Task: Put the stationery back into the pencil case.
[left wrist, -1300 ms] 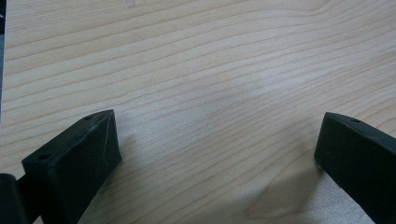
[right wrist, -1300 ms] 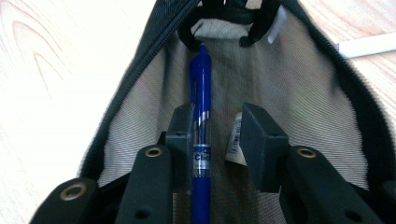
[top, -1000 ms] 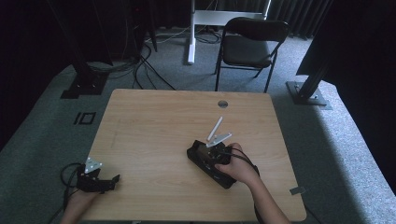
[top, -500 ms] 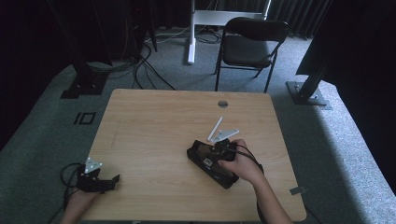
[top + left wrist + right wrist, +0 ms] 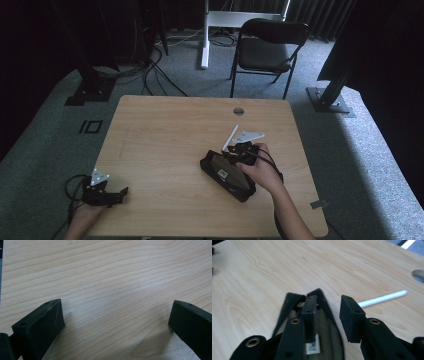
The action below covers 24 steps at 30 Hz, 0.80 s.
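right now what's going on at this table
A person works a claw in each hand at a wooden table. The right claw hovers over an open black pouch, one jaw at its mouth, gripping nothing. A white pen lies beside it. The left claw rests open at the table's near left corner.

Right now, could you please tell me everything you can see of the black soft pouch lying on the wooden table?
The black soft pouch looks like fabric, long and flat, lying slantwise on the right half of the light wooden table. Its mouth is open, showing a brownish lining and a small white label inside. The right gripper hangs over the open end, one jaw inside the mouth, the other outside; whether they pinch the rim I cannot tell. A white stick lies just beyond its far end.
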Each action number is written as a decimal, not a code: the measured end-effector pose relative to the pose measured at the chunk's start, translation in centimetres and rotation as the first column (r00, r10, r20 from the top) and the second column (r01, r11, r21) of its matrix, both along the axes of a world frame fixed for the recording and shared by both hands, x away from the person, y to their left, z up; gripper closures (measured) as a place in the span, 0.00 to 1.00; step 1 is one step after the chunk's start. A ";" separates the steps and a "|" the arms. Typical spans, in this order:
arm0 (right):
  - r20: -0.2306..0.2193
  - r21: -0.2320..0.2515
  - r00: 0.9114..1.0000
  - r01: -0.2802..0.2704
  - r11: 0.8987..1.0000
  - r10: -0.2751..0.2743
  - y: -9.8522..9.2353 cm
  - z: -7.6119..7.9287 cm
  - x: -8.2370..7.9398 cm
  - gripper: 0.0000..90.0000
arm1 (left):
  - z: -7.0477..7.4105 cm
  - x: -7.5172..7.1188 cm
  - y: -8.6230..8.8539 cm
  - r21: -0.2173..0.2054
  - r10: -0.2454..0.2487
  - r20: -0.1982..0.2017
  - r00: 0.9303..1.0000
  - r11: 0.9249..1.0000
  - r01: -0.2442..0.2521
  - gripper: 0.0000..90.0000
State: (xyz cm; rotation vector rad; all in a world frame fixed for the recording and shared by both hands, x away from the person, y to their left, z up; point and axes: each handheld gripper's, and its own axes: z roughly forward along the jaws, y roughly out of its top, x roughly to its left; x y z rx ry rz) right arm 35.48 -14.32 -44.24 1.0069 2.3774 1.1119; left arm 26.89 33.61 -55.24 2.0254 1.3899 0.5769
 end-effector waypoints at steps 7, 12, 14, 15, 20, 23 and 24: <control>0.025 0.033 0.996 0.088 0.996 -0.089 -0.8 -0.5 1.2 0.71 | 0.0 0.0 0.0 0.000 0.001 0.000 1.000 1.000 -0.001 0.00; 0.014 0.043 0.991 0.133 0.990 -0.133 -1.3 -1.0 2.2 0.68 | 0.0 0.0 0.0 0.000 0.001 0.000 1.000 1.000 -0.001 0.00; 0.011 0.047 0.989 0.150 0.988 -0.150 -1.4 -1.2 2.5 0.68 | 0.0 0.0 0.0 0.000 0.001 -0.001 1.000 1.000 -0.001 0.00; 0.008 0.045 0.987 0.159 0.986 -0.160 -1.4 -1.3 2.7 0.67 | 0.0 0.0 0.0 0.000 0.001 0.000 1.000 1.000 -0.001 0.00; 0.010 0.048 0.980 0.198 0.979 -0.199 -1.8 -1.8 3.6 0.65 | 0.0 0.0 0.0 0.000 0.001 0.000 1.000 1.000 -0.001 0.00; 0.006 0.056 0.974 0.226 0.972 -0.227 -1.9 -2.2 4.1 0.60 | 0.0 0.0 0.0 0.000 0.001 0.000 1.000 1.000 -0.001 0.00; 0.004 0.057 0.972 0.235 0.970 -0.236 -1.9 -2.3 4.3 0.59 | 0.0 0.0 0.0 0.000 0.001 0.000 1.000 1.000 -0.001 0.00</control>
